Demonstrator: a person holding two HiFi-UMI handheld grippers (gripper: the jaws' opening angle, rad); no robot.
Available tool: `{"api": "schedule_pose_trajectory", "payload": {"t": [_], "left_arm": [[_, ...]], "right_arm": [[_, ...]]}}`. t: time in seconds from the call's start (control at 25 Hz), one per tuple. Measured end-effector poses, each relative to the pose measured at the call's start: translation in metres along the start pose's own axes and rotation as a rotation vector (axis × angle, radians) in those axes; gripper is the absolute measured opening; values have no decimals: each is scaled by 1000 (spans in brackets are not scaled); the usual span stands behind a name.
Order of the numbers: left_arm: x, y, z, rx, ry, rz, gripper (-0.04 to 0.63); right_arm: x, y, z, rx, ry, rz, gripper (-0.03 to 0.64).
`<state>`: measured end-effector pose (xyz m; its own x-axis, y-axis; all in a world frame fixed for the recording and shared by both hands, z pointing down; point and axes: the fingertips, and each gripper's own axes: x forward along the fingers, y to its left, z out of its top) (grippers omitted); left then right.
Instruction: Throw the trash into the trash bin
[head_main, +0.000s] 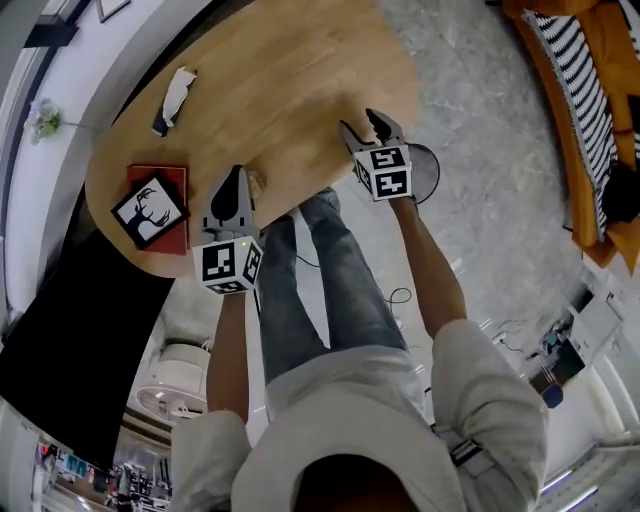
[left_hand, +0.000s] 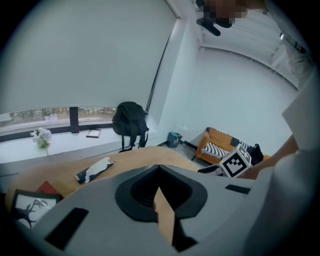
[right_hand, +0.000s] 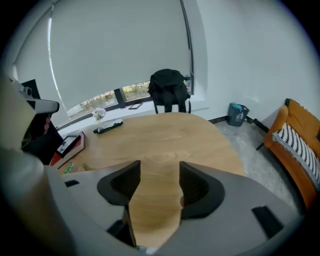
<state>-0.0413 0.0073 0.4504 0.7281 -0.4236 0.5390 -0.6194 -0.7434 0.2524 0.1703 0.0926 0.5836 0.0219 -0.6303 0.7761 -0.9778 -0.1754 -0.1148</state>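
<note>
- Two empty tongs: left tongs (head_main: 235, 176) pinched shut, right tongs (head_main: 362, 125) spread wide.
- Wrapper (head_main: 178, 95) lies at the bench's (head_main: 300, 90) far edge; a hasty grab could knock it off.

I have both arms reaching out ahead of me, a gripper in each hand. My left gripper (head_main: 236, 182) points forward and somewhat down, its jaws closed tip to tip with nothing caught between them. My right gripper (head_main: 362, 124) is held further out and tilts down more steeply, jaws well apart and empty. My left forearm (head_main: 228, 350) and right forearm (head_main: 432, 265) are bare.
</note>
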Motion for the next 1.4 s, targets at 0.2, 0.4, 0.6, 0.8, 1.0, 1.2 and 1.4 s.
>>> {"api": "schedule_pose_trajectory", "payload": {"t": [0.2,0.4,0.6,0.8,1.0,1.2,1.4], "left_arm": [[-34,48,-5,-67,-37,103,18],[-69,96,-16,-131,-64,200,18],[-100,135,-25,-189,-89,284,18],[-125,170,-35,-232,-104,347,18],[-139,193,-46,-275,-107,394,18],[-148,206,-58,-310,-101,422,18],[-153,219,-65,-330,-95,441,18]], "right_arm": [[33,67,31,-106,7,99,255],[64,136,60,-208,12,191,256],[91,200,85,-303,15,269,255],[118,257,103,-394,23,333,255],[145,297,111,-462,44,377,255],[168,328,114,-492,72,414,253],[193,339,111,-522,101,410,245]]}}
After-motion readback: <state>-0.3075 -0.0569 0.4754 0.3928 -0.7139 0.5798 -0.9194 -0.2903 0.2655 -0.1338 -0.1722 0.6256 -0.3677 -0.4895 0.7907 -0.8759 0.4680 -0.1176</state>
